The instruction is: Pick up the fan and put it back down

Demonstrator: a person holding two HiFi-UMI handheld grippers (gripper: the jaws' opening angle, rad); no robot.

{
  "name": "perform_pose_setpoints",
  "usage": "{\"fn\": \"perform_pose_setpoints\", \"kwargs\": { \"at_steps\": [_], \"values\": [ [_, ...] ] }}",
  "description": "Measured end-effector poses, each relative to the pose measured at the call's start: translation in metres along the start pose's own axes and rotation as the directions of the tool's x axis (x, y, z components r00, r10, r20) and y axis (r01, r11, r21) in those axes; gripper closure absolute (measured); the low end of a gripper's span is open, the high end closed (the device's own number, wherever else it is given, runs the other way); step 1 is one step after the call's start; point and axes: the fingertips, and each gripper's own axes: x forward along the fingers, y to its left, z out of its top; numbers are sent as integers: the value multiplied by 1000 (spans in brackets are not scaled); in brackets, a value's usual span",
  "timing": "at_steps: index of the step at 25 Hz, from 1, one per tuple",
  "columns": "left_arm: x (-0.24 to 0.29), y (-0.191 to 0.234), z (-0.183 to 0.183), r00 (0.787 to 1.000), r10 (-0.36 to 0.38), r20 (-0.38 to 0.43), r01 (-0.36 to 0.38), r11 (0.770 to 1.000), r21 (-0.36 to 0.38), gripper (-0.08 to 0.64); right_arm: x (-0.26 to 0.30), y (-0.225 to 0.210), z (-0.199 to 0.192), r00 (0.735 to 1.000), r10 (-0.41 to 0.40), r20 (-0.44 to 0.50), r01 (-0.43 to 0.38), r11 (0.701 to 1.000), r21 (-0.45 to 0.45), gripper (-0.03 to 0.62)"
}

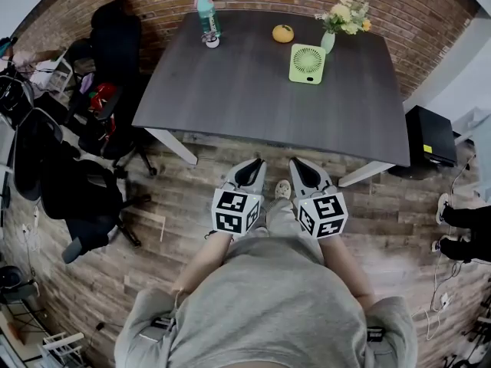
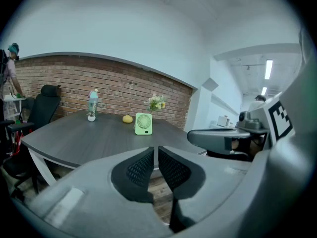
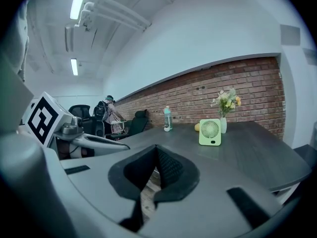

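On the dark table (image 1: 245, 90), the green fan (image 1: 308, 64) was noted upright beside the flower vase (image 1: 327, 42). Left gripper (image 1: 253, 165) and right gripper (image 1: 298, 165) were held at the waist, well short of it, jaws together on nothing.

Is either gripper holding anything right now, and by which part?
Nothing is held. The left gripper and right gripper both have their jaws closed on nothing, short of the table, where the fan stands untouched.

The head view looks steeply down from above and behind the left claw (image 1: 256, 162) and right claw (image 1: 294, 162), while each claw's own view looks level along its jaws across the desk (image 1: 230, 90), all three sharing the fan (image 1: 308, 64) well ahead of both claws.
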Motion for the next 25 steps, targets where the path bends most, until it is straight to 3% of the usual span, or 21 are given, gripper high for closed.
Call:
{"fn": "perform_pose_setpoints", "kwargs": {
  "at_steps": [25],
  "values": [
    [2,-3,-4,1000,-1,-15,1,1000,0,522,0,-3,-5,1000,11,-4,-11,1000,16,592]
  ]
}}
